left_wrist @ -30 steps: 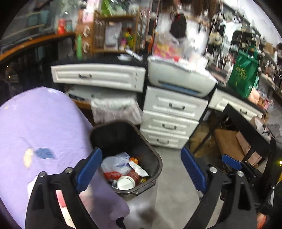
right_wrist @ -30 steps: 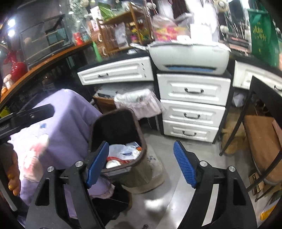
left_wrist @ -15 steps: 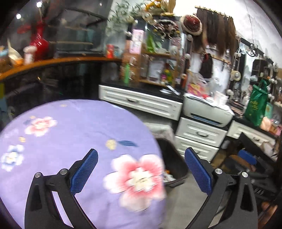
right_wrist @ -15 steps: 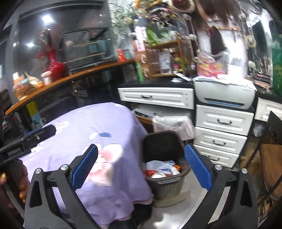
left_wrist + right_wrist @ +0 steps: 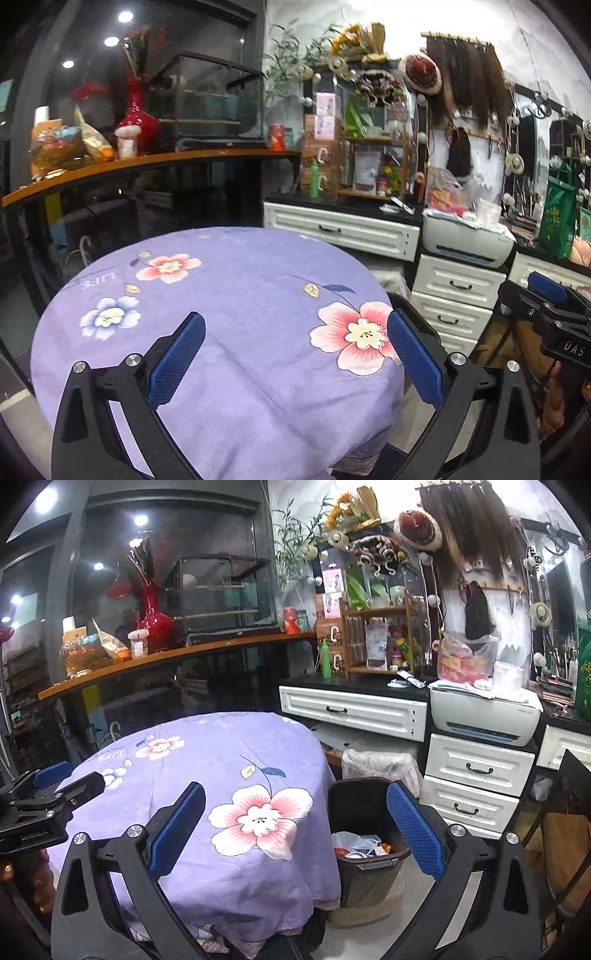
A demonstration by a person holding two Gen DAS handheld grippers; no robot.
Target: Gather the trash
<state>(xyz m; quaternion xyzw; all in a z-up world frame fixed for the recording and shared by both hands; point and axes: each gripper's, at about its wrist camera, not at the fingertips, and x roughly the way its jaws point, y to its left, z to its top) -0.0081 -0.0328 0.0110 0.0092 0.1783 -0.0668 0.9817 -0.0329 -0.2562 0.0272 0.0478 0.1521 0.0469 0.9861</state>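
A black trash bin (image 5: 369,862) stands on the floor to the right of a round table with a purple flowered cloth (image 5: 207,760). Crumpled wrappers, a white bag and a can lid (image 5: 356,845) lie inside it. My right gripper (image 5: 295,801) is open wide with nothing between its blue pads, and it hangs over the table's near right edge and the bin. My left gripper (image 5: 295,332) is also open and holds nothing, above the near part of the cloth (image 5: 240,295). Each gripper shows at the edge of the other's view: the left (image 5: 68,777), the right (image 5: 546,291).
White drawers (image 5: 476,771) with a printer (image 5: 484,720) on top stand behind the bin, beside a lined basket (image 5: 376,764). A wooden counter (image 5: 166,657) with a red vase curves behind the table. A dark chair (image 5: 565,827) stands at the right.
Both views swung up and left, from looking down into the bin to looking across the table top. Both grippers drew back from the bin, and their jaws widened a little.
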